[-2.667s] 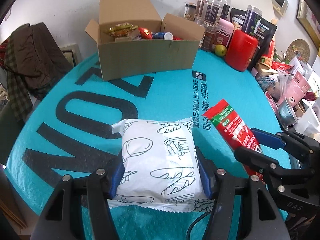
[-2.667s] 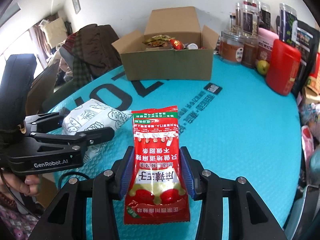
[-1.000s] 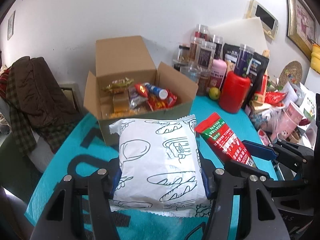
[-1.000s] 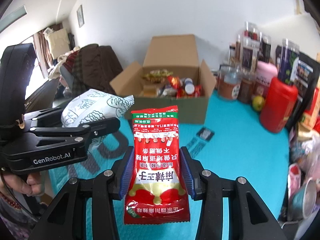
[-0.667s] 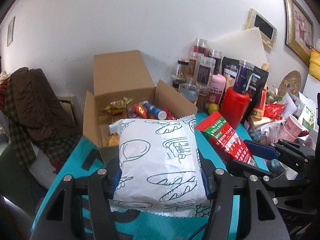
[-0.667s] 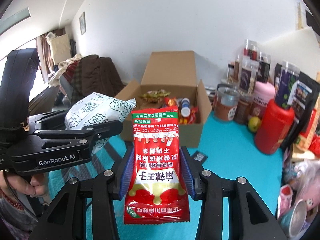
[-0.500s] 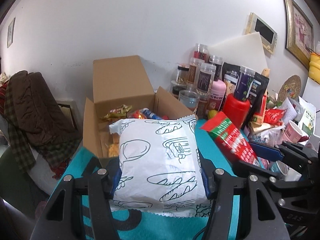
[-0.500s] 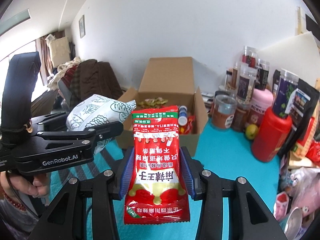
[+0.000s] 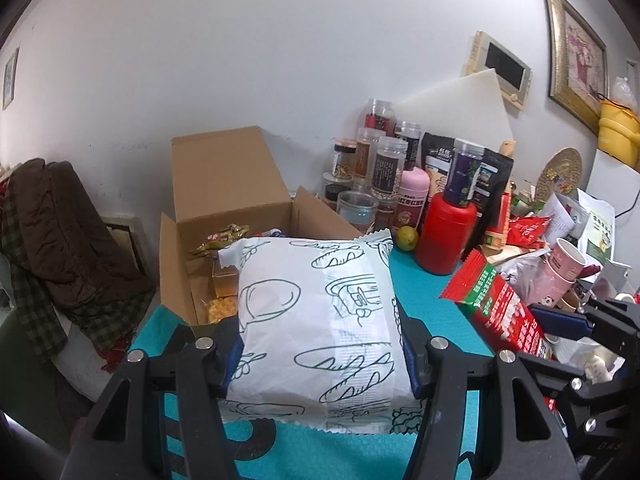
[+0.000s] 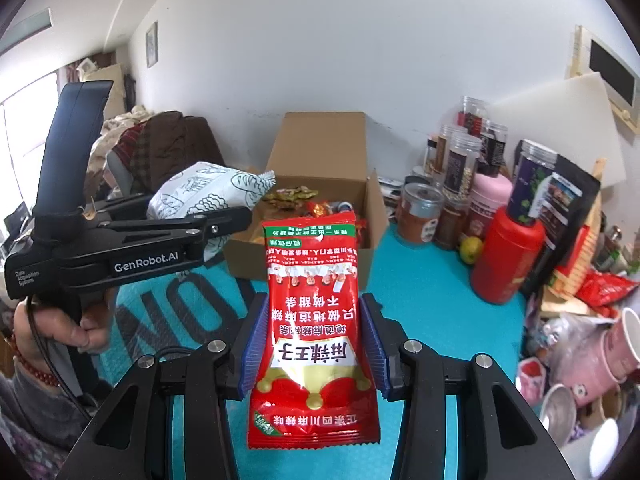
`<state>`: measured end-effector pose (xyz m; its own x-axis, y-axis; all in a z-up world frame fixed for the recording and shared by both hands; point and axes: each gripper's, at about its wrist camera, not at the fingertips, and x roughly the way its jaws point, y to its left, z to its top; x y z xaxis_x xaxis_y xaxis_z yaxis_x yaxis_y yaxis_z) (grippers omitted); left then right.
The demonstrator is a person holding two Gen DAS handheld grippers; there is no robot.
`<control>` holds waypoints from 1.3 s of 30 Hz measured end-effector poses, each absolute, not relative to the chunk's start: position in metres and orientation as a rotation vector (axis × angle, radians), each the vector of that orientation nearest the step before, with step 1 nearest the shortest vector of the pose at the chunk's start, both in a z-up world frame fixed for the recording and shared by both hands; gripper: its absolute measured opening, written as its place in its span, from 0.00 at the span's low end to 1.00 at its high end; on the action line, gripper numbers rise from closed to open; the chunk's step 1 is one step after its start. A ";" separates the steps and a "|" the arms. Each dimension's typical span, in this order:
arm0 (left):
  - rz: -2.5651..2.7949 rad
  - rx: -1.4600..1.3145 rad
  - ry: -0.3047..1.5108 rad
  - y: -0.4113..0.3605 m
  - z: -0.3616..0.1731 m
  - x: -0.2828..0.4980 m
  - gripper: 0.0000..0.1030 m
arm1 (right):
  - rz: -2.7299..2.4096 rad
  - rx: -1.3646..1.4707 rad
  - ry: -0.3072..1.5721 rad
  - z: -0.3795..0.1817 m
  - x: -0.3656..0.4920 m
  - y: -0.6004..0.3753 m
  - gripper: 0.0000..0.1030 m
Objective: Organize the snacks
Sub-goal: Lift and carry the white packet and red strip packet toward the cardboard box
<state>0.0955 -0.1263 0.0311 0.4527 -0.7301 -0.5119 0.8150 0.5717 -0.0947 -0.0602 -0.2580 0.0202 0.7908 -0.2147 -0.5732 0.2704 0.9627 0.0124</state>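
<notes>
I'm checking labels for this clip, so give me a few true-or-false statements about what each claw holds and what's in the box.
1. The left claw grips a white bread packet. True.
2. The right claw is empty. False: it grips a red snack packet.
3. The cardboard box is open and already holds snacks. True.
4. The red canister lies on its side. False: it stands upright.
5. Both packets lie on the teal table. False: both are held above it.
</notes>
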 end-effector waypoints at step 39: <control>-0.837 0.164 0.445 -0.191 0.059 0.220 0.57 | -0.183 0.034 0.440 0.054 0.104 -0.324 0.43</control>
<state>0.2205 -0.1911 0.0590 0.5842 -0.6801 -0.4429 0.7478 0.6632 -0.0321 0.1044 -0.3239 0.0538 0.8887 -0.1687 -0.4263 0.1834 0.9830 -0.0067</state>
